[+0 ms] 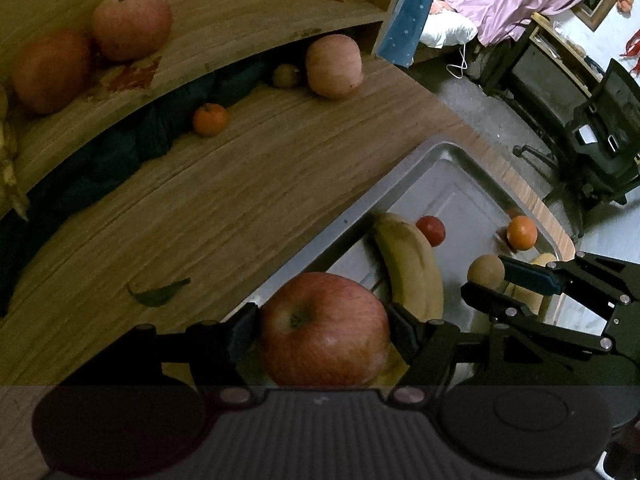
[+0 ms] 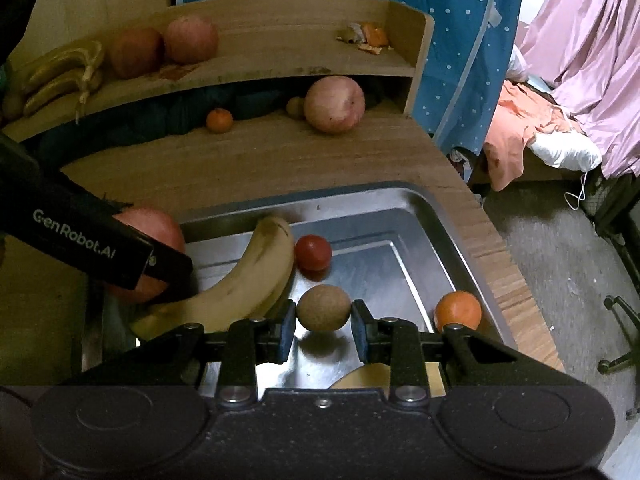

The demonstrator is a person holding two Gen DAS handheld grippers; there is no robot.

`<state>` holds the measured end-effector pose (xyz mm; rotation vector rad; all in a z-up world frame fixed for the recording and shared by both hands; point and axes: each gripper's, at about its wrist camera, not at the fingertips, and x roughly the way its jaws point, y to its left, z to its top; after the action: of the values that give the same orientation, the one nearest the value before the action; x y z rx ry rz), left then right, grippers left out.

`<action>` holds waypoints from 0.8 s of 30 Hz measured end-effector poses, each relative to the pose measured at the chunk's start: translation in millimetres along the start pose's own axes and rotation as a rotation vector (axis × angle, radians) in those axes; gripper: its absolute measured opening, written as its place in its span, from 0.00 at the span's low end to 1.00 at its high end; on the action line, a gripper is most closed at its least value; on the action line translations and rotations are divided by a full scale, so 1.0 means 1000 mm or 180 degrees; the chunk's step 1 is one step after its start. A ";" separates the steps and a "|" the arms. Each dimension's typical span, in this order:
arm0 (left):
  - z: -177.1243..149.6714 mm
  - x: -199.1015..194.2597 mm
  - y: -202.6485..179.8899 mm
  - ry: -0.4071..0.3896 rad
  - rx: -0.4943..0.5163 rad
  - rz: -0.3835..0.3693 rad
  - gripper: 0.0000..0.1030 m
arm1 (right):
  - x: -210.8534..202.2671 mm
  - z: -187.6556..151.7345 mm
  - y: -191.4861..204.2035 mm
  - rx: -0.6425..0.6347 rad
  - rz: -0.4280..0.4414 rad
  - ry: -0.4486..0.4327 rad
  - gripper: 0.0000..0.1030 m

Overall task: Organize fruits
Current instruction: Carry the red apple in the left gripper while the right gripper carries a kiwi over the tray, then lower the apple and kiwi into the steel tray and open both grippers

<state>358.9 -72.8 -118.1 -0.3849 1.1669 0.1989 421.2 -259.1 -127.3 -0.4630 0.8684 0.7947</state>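
The sorting looks roughly half done, judging from where the fruit lies; the shallow stainless-steel tray (image 2: 436, 216) at the near corner of the wooden desk (image 1: 224, 200) already holds a long pale-yellow banana (image 2: 256, 276), a small dark-red round fruit (image 2: 313, 253) touching the banana's side, and a small orange tangerine (image 2: 458, 311) against the tray's right wall; a further pale-yellow piece shows under the right tool, too hidden to name.

The left gripper (image 1: 324, 330) is clamped on a large red-and-yellow apple (image 1: 324, 330), one pad on each flank, poised at the tray's left edge beside the banana; whether the apple rests on the metal or hangs just above it cannot be told; the right gripper (image 2: 324, 316) brackets a small tan, cork-like ball of fruit (image 2: 324, 307) above the tray floor, both pads appearing to touch its sides, a shadow lying below it; so both pieces seem on the point of delivery, not yet released.

Left to gather: a big pale-pink apple (image 2: 334, 104), a little brown-green fruit (image 2: 295, 106) just beside it, and a small orange mandarin (image 2: 219, 120), all on the desk under the raised wooden shelf (image 2: 280, 60); on the shelf itself sit two reddish apples (image 2: 164, 46), a bunch of dark-yellow bananas (image 2: 60, 76), and some orange peel scraps (image 2: 366, 36); a green leaf (image 1: 158, 294) lies on the desk.
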 end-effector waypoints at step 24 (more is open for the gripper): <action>-0.018 -0.027 0.000 -0.0167 0.0246 0.0020 0.80 | -0.031 -0.022 0.019 0.0141 -0.0236 -0.0120 0.68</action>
<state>333.0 -78.5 -99.3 -0.3063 1.1208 0.1677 383.2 -274.5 -116.0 -0.4375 0.8277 0.7127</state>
